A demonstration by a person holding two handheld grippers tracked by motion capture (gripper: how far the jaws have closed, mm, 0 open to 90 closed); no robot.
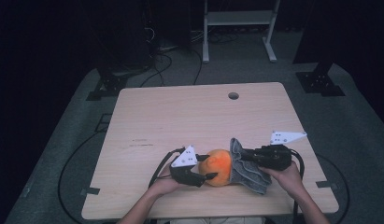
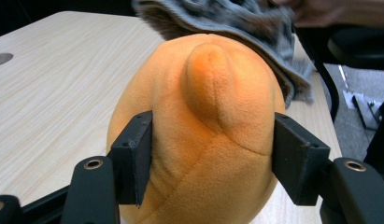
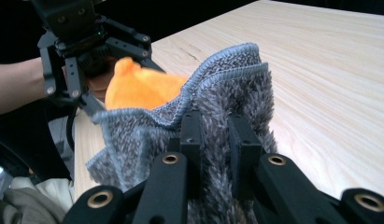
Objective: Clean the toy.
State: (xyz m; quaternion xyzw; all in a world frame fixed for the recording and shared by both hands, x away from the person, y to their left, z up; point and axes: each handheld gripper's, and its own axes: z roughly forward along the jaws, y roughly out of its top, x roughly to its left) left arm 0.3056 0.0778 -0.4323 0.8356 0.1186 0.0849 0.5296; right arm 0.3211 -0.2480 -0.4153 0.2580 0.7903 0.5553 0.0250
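Note:
An orange plush toy (image 1: 219, 166) lies on the pale wooden table (image 1: 180, 116) near its front edge. My left gripper (image 1: 209, 167) comes from the left and is shut on it, one pad pressing into each side of the plush toy (image 2: 208, 116). A grey fluffy cloth (image 1: 248, 179) drapes against the toy's right side. My right gripper (image 1: 238, 156) is shut on a fold of this cloth (image 3: 217, 102), its jaws close together (image 3: 217, 140). Beyond the cloth, the orange toy (image 3: 138, 86) and the left gripper (image 3: 87, 46) show in the right gripper view.
A round cable hole (image 1: 233, 95) sits near the table's far edge. Behind the table stand a white frame (image 1: 238, 28) and black stands (image 1: 320, 79) on grey carpet, with cables (image 1: 157, 65) trailing. The table's front edge is close to both hands.

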